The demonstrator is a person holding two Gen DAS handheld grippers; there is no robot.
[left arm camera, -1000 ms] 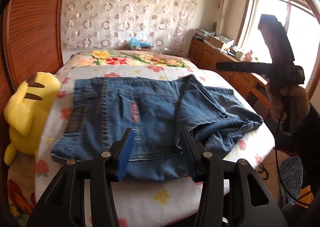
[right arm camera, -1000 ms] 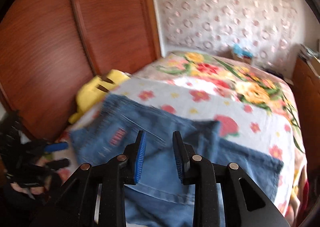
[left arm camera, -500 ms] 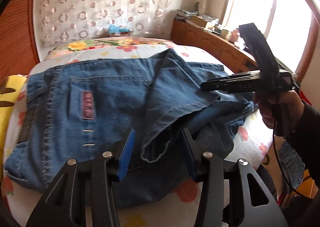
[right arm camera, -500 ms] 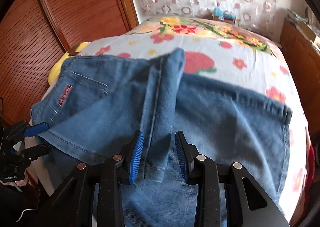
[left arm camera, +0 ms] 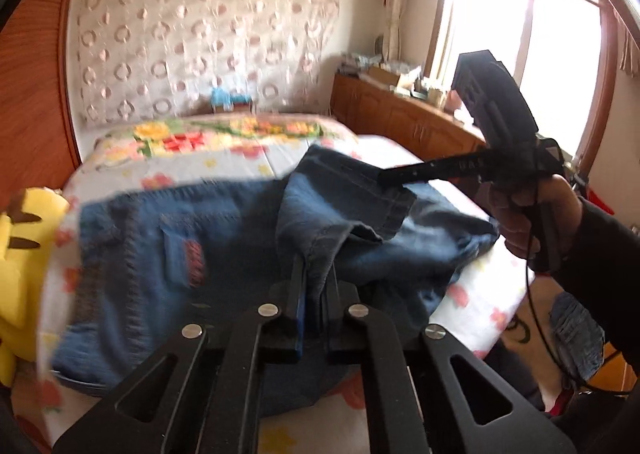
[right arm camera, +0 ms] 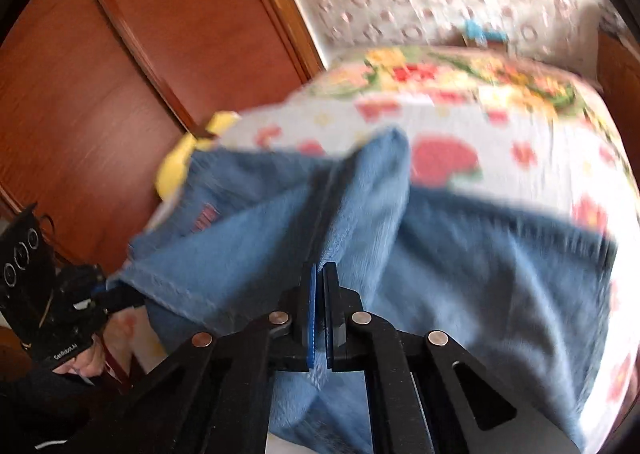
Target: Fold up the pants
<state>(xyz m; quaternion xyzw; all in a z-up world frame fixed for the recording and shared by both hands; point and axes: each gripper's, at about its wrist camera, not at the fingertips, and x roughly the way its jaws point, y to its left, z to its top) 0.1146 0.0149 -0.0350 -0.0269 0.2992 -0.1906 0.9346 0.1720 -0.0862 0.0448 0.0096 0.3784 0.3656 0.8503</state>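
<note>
Left gripper point(left arm camera: 316, 286), seen from the left wrist cam: jaws clenched on a bunched fold of the jeans point(left arm camera: 168, 254), denim pinched between the blue pads w/ almost no gap. Jeans lie across the near end of the bed point(left arm camera: 240, 158), waistband side toward the yellow plush toy point(left arm camera: 24, 254), back pocket w/ red label facing up, leg fabric heaped toward the window side. Right gripper point(left arm camera: 382, 178) shows further back in this view, its closed tip biting the hemmed edge of a leg panel, person's hand point(left arm camera: 532, 214) on the trigger. Both grips sit on the same loose leg section, which is lifted off the lower layer.

Handling, my guess: denim is soft but heavyish & thick, drapes rather than slides, seams stiffer than the flat cloth. Best hold is at hem or seam edges, one per claw, well apart, so the leg carries over flat; a mid-panel pinch would likely bunch.

Right wrist cam, blurry: right gripper point(right arm camera: 320, 274) is clamped shut on a raised ridge of jeans point(right arm camera: 500, 274) running away from the lens, cloth between the pads. Left gripper point(right arm camera: 116, 298) at lower left grips the stitched hem corner. Rest of the garment sits on the floral bed point(right arm camera: 520, 126); wooden wardrobe point(right arm camera: 120, 74) behind.
</note>
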